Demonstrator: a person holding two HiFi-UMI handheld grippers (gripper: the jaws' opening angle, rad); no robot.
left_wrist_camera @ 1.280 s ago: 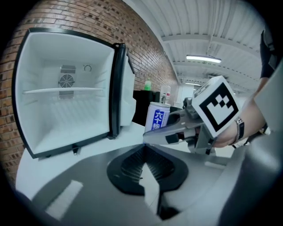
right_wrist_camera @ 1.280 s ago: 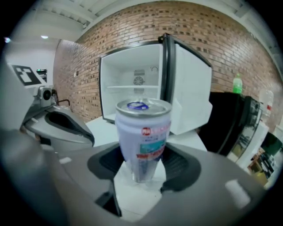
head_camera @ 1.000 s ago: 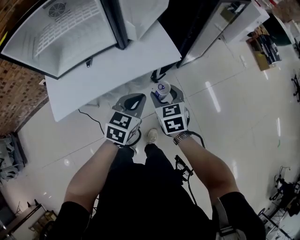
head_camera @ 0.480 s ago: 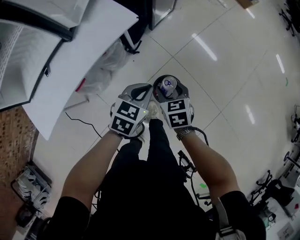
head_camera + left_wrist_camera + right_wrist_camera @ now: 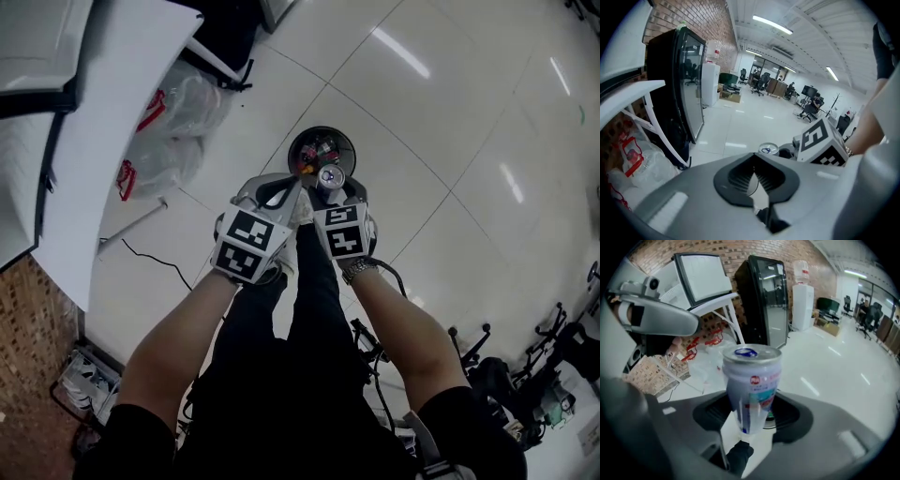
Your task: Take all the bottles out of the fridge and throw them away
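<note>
**Can held over the bin area: right claw clamped on it, left claw closed and empty**

Far left, head view only: white table (image 5: 112, 150), and clear plastic bags (image 5: 178, 108) with red print on the floor beside it.

Left gripper (image 5: 284, 190): forearm comes up from the bottom of the frame, marker cube on top, nose angled forward and down. It sits just left of the other gripper and almost touches it. The left gripper view settles the jaws: tips together, nothing between them, just a small diamond-shaped gap behind the tips. That view also adds the room, which the head view lacks: black glass-door fridge (image 5: 677, 89) at left, white water dispenser (image 5: 711, 75) past it, open office with chairs further back.

Centre, head view only: round black bin (image 5: 298, 145) on the tiled floor (image 5: 450, 122), with items inside too small to name. Neither gripper view shows it.

Right gripper (image 5: 330, 190): forearm parallel to the left one, a watch (image 5: 361, 272) on the wrist, nose pitched down more steeply. Jaws are wide apart but pressed on a can (image 5: 330, 176). In the head view the can's top overlaps the bin's near rim; I can't tell its height above the bin. The right gripper view gives the detail: a pale can with red and teal print, a blue tab on the lid, upright, gripped by its lower half with the upper half clear of the jaws.
</note>
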